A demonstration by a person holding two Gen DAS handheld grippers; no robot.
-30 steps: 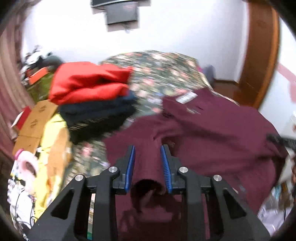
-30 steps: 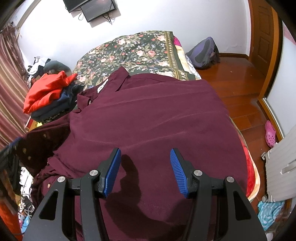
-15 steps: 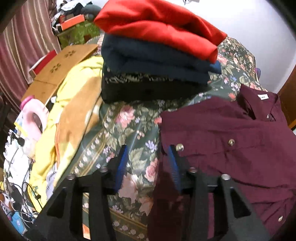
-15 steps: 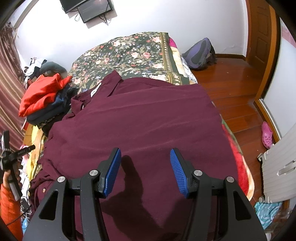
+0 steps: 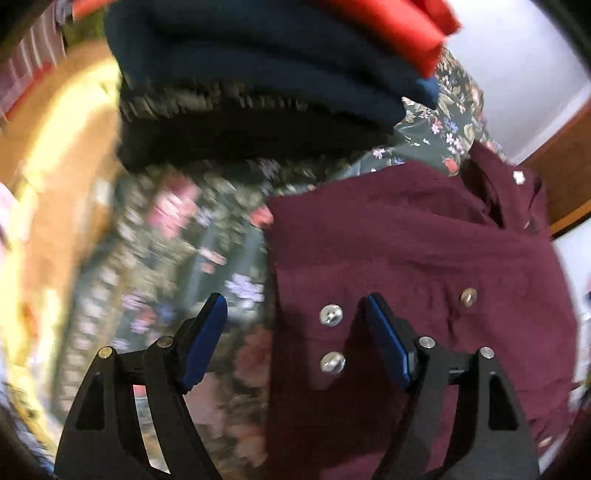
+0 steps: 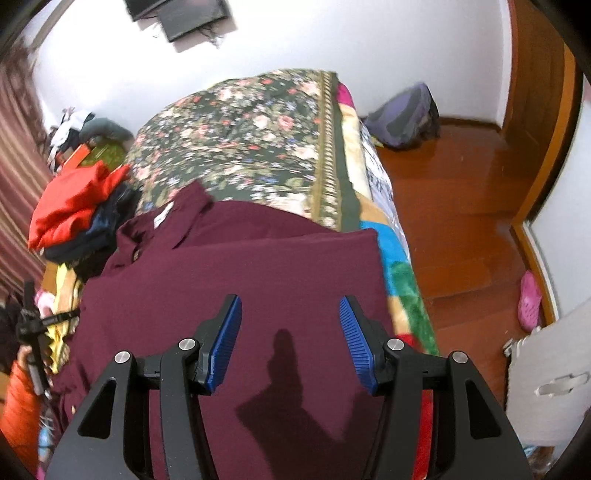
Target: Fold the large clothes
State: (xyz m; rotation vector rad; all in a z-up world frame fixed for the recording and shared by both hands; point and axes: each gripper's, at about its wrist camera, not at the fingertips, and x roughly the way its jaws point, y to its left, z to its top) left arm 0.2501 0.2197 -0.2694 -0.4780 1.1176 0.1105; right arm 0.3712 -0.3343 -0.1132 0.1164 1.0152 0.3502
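Shirt (image 5: 406, 236) edge lies between your spread left gripper (image 5: 291, 328) jaws, collar toward one o'clock; right gripper (image 6: 290, 341) spread, empty.

We record a bedroom with plain white walls (image 6: 332, 40) and a dark flat screen (image 6: 184, 14) mounted high on the far wall. A bed with a floral cover (image 6: 240, 136) occupies the centre, with a multicoloured blanket (image 6: 399, 280) showing along its right edge. The floor (image 6: 461, 206) is polished reddish wood (glossy, with reflections). A wooden door frame (image 6: 543, 122) stands at right. Striped curtains (image 6: 18, 155) hang at left. A grey-purple backpack (image 6: 406, 118) rests against the far wall, and a pink shoe (image 6: 530, 299) lies at right.
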